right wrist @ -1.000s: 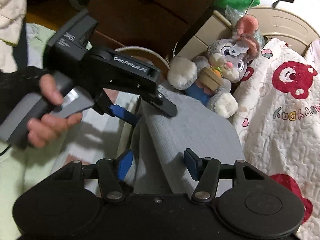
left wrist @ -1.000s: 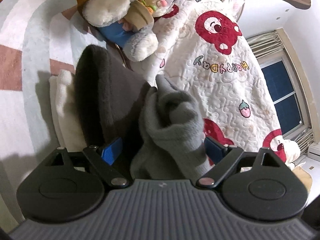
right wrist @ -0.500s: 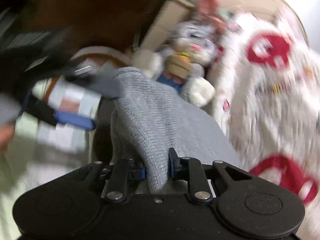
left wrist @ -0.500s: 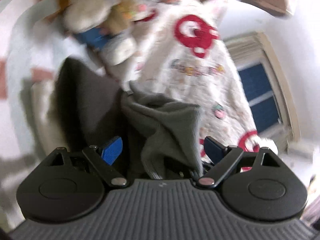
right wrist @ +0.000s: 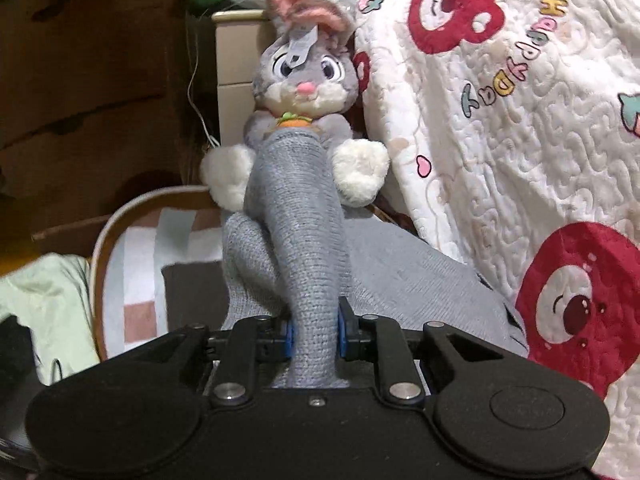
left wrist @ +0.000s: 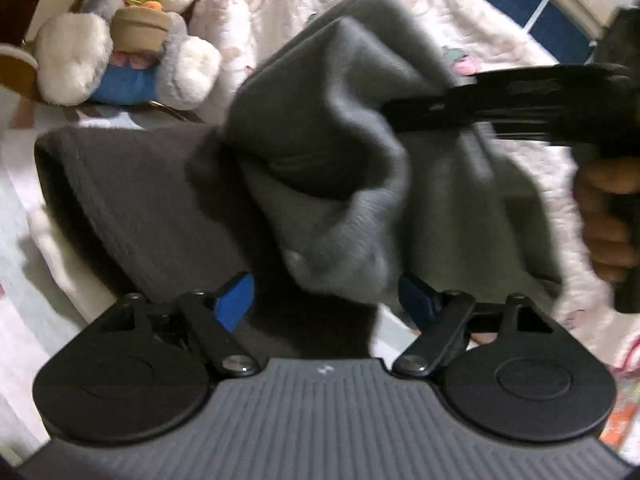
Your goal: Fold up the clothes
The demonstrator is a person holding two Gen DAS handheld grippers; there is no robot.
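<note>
A light grey knit garment [right wrist: 304, 220] rises in a pinched ridge from the bed, and my right gripper [right wrist: 314, 330] is shut on that fold. In the left wrist view the same garment [left wrist: 340, 200] hangs bunched in front of me, with the right gripper [left wrist: 400, 114] reaching in from the right, held by a hand [left wrist: 608, 220]. My left gripper [left wrist: 325, 300] stands open; its blue pads [left wrist: 234, 300] sit wide apart on either side of the cloth's lower edge without clamping it. A darker grey folded garment [left wrist: 140, 200] lies flat underneath, to the left.
A plush rabbit [right wrist: 304, 80] sits just beyond the garments. A white quilt with red bears [right wrist: 520, 120] is bunched up on the right. Light green cloth [right wrist: 40, 300] lies at the left, with brown wooden furniture [right wrist: 80, 80] behind it.
My right gripper went from open to shut on the light grey garment and has lifted a fold of it. The left gripper stayed open while its view swung toward the right gripper.
</note>
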